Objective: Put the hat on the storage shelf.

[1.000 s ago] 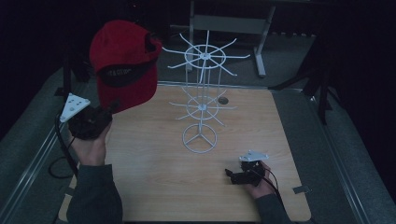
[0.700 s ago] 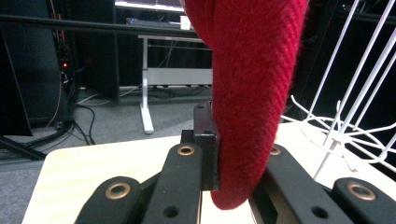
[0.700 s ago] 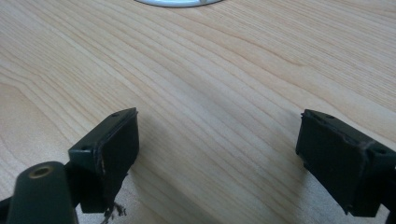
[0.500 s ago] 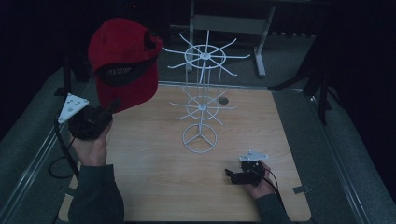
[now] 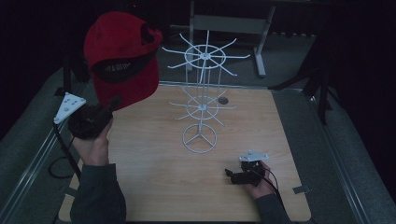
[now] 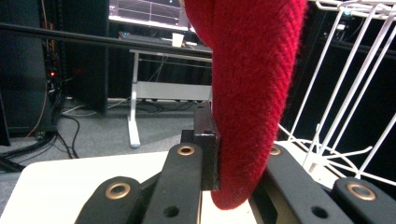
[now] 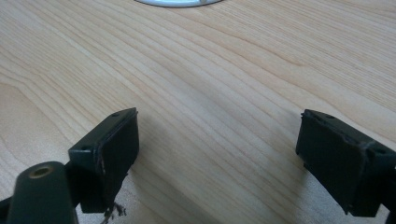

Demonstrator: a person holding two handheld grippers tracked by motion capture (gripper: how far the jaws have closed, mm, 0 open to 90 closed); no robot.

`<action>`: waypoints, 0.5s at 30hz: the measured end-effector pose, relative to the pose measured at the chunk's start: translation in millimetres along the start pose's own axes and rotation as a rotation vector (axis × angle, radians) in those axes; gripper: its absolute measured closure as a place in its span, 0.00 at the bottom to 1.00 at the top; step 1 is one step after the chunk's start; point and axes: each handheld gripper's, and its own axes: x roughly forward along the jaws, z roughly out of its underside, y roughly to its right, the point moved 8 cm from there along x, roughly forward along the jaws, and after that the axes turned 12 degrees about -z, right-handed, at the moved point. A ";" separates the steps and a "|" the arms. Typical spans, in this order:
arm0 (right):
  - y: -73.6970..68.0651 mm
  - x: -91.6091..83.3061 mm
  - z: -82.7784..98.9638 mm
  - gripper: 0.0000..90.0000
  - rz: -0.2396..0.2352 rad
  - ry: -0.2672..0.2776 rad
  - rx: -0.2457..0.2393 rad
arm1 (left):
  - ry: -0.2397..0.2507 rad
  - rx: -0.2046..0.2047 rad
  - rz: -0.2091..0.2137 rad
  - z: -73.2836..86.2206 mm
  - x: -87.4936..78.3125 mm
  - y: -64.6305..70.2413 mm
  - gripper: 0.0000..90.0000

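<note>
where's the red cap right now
In the high view the red cap is up at far left, clamped in the left gripper, left of the white wire rack.

A dim lab or recording studio: black drapes (image 5: 359,56) surround the wooden surface (image 5: 154,186), cables (image 6: 70,130) trail over grey carpet (image 6: 102,135), and a screen (image 6: 144,14) glows on a desk (image 6: 163,88).
</note>
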 end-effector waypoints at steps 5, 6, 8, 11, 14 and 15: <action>-0.1 0.0 0.0 0.15 0.000 0.000 0.001 | 0.010 -0.005 0.017 -1.6 -2.2 2.5 0.96; -0.1 0.0 0.1 0.15 0.000 0.000 0.000 | 0.011 -0.005 0.019 -1.8 -2.7 2.7 0.96; 0.0 -0.1 0.1 0.15 0.000 -0.001 0.000 | 0.012 -0.006 0.026 -2.1 -3.3 3.1 0.96; 0.0 -0.1 0.1 0.15 0.000 -0.001 -0.001 | 0.013 -0.005 0.031 -2.0 -3.7 3.7 0.96; 0.0 -0.1 0.1 0.15 0.000 -0.001 -0.001 | 0.016 -0.004 0.042 -2.2 -5.4 5.3 0.96; 0.1 -0.1 0.1 0.15 0.000 -0.001 -0.001 | 0.020 -0.006 0.046 -2.8 -5.7 5.8 0.96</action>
